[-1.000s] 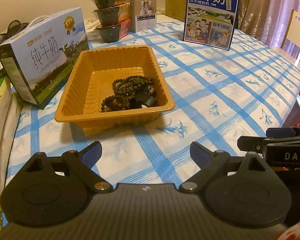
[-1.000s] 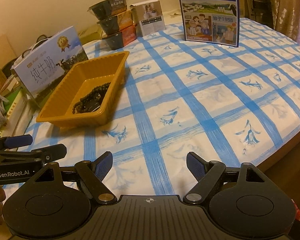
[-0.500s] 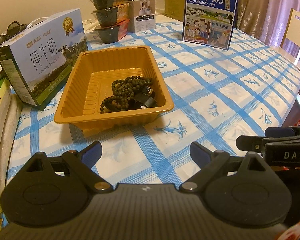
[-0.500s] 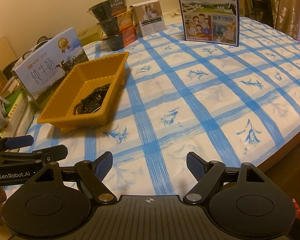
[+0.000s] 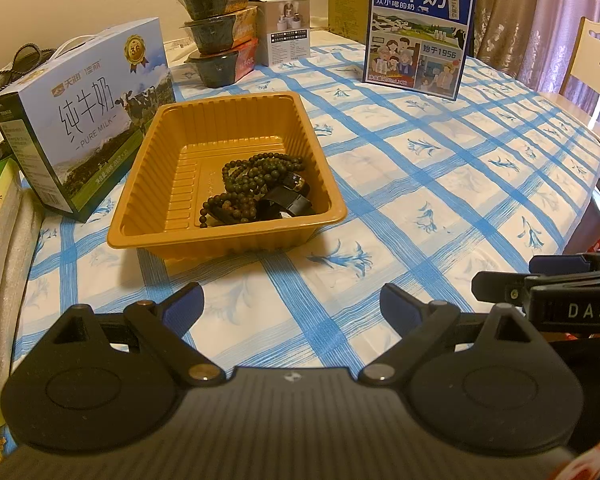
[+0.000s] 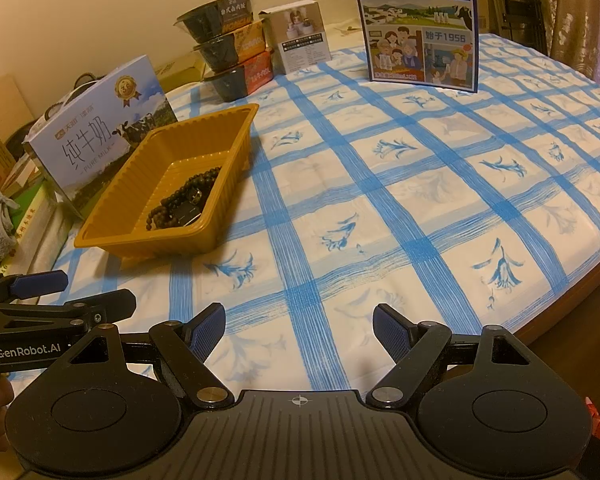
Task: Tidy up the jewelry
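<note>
Right now both grippers hang low over the near edge of the tabletop [image 5: 440,184], side by side, pointing forward across the blue checked cloth. The left gripper [image 5: 291,300] has its fingers [image 5: 184,304] wide apart with nothing between them. It points at the tray [image 5: 140,216], which sits a little way ahead of it. The right gripper [image 6: 299,328] also has its fingers [image 6: 392,330] wide apart and empty. It hangs over bare cloth, and the tray [image 6: 112,208] is off to its left. Each gripper shows at the edge of the other's view, so they are near each other but not touching.

The beads [image 5: 256,184] lie in a dark heap inside the tray, in the near right corner. A black band [image 5: 288,200] lies with them, touching the beads. From the right view the beads [image 6: 180,200] sit against the tray's near wall.

A milk box [image 5: 88,132] stands just left of the tray. A blue milk box [image 5: 418,30] stands farther back on the right. Three bowls [image 5: 220,32] are stacked at the back, with a small box [image 5: 288,28] beside them. A chair [image 5: 592,72] stands at the far right.
</note>
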Available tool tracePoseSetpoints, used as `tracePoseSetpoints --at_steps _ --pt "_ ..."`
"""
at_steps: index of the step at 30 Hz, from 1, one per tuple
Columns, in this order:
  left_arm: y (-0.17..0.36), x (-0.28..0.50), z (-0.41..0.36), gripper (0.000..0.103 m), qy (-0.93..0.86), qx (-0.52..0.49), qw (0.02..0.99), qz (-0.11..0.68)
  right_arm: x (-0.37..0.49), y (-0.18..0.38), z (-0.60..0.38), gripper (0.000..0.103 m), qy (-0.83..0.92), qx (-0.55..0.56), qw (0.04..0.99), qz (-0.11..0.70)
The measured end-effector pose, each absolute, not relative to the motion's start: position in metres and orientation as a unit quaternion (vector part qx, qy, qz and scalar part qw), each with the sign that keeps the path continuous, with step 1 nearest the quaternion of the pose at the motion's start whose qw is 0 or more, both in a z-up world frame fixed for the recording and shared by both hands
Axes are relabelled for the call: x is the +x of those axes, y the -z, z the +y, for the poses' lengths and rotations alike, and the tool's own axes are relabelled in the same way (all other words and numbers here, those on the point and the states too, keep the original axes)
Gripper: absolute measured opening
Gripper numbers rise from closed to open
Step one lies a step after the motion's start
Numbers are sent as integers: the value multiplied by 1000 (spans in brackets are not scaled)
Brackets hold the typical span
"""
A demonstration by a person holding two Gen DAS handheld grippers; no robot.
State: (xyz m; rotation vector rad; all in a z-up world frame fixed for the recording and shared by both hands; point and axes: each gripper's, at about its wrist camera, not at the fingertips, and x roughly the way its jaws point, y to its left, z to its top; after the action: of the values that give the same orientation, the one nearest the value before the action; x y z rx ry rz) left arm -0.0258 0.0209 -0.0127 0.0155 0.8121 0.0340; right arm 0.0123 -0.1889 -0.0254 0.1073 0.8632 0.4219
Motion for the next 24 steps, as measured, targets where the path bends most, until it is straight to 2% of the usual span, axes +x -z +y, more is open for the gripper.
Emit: tracePoseSetpoints --at_steps 24 --pt "13 -25 21 94 -17 8 918 395 13 27 -188 81 -202 51 885 417"
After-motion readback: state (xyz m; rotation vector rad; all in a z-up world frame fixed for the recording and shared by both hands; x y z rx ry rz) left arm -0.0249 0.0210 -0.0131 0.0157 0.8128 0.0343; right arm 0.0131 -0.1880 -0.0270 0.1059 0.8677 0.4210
